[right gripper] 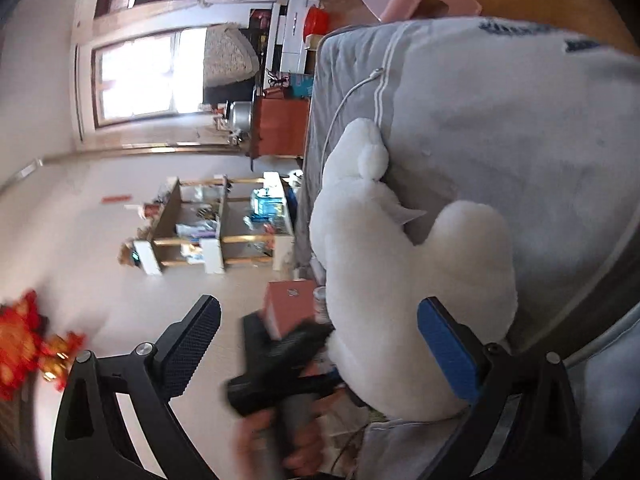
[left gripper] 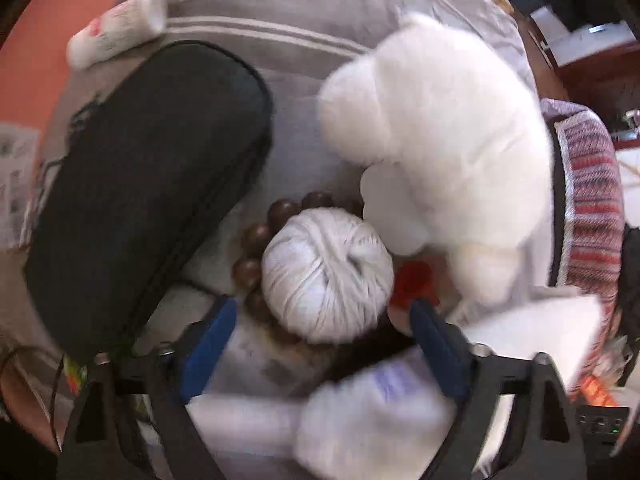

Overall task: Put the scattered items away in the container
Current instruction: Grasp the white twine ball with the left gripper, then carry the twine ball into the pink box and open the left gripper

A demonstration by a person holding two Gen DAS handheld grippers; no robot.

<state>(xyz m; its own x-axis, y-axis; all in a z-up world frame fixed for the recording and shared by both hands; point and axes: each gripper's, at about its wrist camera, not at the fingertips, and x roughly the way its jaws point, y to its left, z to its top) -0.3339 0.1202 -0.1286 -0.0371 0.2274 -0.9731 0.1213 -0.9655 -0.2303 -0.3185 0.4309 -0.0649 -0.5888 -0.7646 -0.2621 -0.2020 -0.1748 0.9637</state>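
Note:
In the left wrist view a white yarn ball [left gripper: 326,276] sits inside a ring of brown wooden beads [left gripper: 256,236]. My left gripper [left gripper: 324,308] points down over it, open, its blue pads on either side of the ball with small gaps. A white plush bear [left gripper: 440,140] lies just beyond on the grey blanket [left gripper: 280,12]. A red-and-white striped woven rim [left gripper: 588,200], probably the container, curves at the right. My right gripper [right gripper: 320,320] is wide open, rolled sideways, with the plush bear [right gripper: 400,280] resting against its blue-padded finger [right gripper: 444,344].
A long black zip case [left gripper: 148,184] lies left of the ball, with a white bottle [left gripper: 116,28] beyond it. A small red item [left gripper: 414,280] and a white tube [left gripper: 360,412] lie close by. A hand holding the other gripper [right gripper: 280,360] shows low in the right wrist view.

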